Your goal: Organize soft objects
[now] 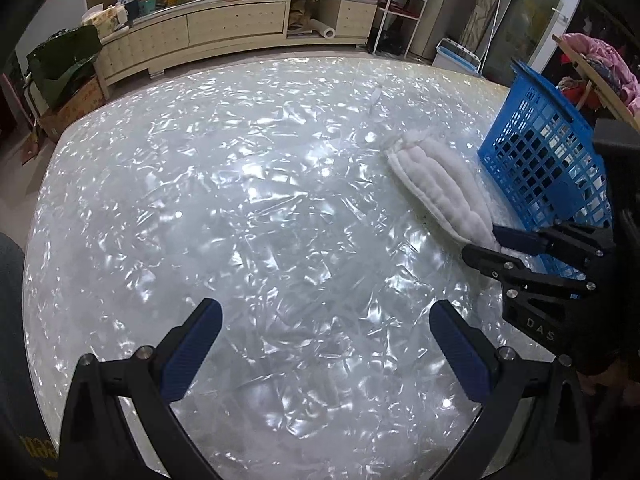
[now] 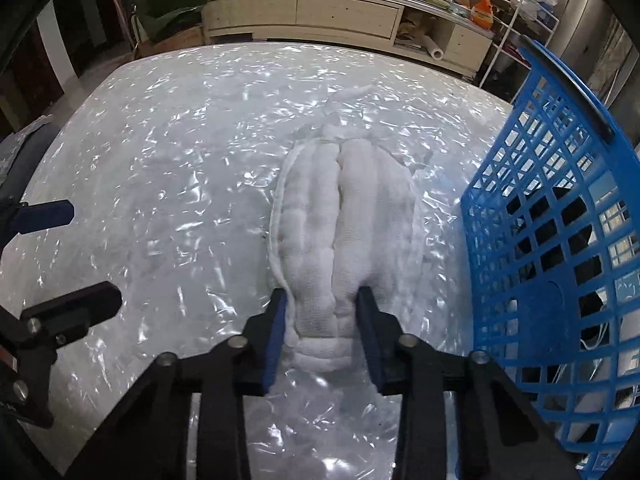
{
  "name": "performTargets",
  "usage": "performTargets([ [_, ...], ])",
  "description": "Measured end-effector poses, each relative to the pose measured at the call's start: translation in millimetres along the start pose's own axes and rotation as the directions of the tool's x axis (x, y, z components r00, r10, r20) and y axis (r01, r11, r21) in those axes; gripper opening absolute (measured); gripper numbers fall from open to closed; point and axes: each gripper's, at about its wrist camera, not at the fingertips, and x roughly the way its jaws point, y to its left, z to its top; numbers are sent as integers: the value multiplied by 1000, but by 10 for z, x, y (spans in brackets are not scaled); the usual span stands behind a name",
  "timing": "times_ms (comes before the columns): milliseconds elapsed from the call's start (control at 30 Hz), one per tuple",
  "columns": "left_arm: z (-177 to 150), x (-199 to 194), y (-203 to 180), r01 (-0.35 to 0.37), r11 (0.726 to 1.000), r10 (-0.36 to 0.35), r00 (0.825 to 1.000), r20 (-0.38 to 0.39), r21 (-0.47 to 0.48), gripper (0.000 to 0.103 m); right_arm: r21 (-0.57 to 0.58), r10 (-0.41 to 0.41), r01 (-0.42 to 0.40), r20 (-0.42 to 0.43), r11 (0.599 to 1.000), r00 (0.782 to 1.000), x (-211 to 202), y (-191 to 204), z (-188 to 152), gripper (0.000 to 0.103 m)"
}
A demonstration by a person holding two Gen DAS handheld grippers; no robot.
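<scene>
We grip the white cloth (image 2: 344,232)

Right gripper (image 2: 323,320) jaws pinch its near end; left gripper (image 1: 326,344) gapes wide (idle). Next, probably a lift into the blue basket (image 2: 560,216).

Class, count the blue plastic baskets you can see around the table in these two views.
1. The blue basket stands tilted at the table's right edge, just right of the white padded cloth. Whether others sit outside the views cannot be told.

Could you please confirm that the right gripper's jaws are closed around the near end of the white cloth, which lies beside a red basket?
Not quite: the basket is blue, as the right wrist view shows. The right gripper does have its jaws around the white cloth's near end, beside that basket.
</scene>
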Motion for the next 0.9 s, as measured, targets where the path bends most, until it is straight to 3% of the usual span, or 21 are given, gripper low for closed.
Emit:
performTargets([
  [267, -91, -275, 3, 4, 1000, -3, 1000, 29, -11, 103, -15, 79, -79, 22, 997, 997, -333, 44, -179, 22],
  [500, -178, -691, -133, -2, 1000, 3, 999, 52, -17, 103, -67, 67, -59, 117, 996, 991, -932, 166, -295, 19],
  [567, -210, -831, -194, 4, 1000, -3, 998, 63, -19, 103, -72, 74, -64, 140, 995, 987, -1087, 158, -324, 0],
  [900, -358, -1408, -571, -9, 1000, 9, 995, 101, 0, 103, -74, 121, -108, 195, 991, 973, -1642, 106, -503, 0],
])
